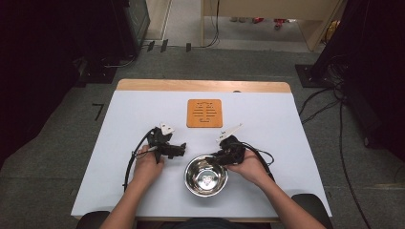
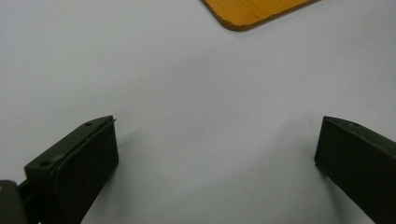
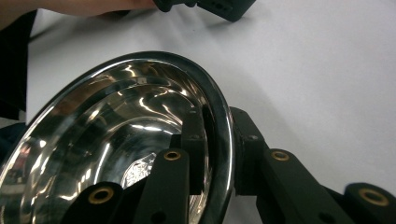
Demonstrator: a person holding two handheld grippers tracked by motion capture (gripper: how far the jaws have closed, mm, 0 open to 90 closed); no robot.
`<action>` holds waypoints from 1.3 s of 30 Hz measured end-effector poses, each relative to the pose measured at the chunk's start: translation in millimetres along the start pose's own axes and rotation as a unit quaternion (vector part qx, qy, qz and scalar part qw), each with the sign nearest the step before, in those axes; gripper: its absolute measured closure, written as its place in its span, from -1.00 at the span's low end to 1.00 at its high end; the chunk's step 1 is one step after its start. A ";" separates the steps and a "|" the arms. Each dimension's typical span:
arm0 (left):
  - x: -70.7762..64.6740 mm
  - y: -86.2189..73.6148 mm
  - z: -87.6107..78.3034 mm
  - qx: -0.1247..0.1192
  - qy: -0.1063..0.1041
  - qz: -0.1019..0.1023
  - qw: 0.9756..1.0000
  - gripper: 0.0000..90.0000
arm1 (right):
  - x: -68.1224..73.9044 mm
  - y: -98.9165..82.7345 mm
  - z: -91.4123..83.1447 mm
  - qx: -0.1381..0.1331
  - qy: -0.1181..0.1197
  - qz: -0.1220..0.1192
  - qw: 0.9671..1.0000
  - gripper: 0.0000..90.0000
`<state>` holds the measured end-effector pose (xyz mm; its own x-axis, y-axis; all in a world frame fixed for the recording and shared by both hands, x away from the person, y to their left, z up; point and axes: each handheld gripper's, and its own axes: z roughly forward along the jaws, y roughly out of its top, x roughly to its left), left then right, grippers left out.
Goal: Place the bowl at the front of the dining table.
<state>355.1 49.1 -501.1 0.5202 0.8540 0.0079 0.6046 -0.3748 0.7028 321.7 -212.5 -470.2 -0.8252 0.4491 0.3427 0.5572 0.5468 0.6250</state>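
While right gripper (image 3: 219, 154) pinches steel bowl (image 1: 206, 175) rim nearest wooden trivet (image 1: 204, 113): bowl rigid, light, probably slick; rim best hold. Left gripper (image 2: 215, 154) wide open, empty, beside bowl.

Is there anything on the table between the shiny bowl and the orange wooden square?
No. In the high view, only bare white table lies between the steel bowl and the wooden trivet.

One steel bowl (image 1: 206, 175); one wooden trivet (image 1: 204, 113); two tools.
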 end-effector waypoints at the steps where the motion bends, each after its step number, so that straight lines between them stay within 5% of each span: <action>1: 0.0 0.0 0.0 0.000 0.000 0.000 1.000 -1.00 | -0.1 0.3 -0.7 -0.001 0.005 0.001 1.000 0.78; 20: 0.1 0.0 -0.1 0.001 0.000 0.001 1.000 -1.00 | 11.0 6.9 -9.9 -0.003 0.025 0.011 1.000 0.86; 39: 0.1 0.1 -0.2 0.001 0.000 0.001 1.000 -1.00 | 14.9 8.1 -12.5 0.000 0.016 0.009 1.000 0.86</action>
<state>355.1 49.3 -500.9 0.5211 0.8535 0.0093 0.6051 -0.3771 0.7012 312.7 -210.3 -451.3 -0.8173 0.4366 0.3760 0.5722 0.5386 0.6184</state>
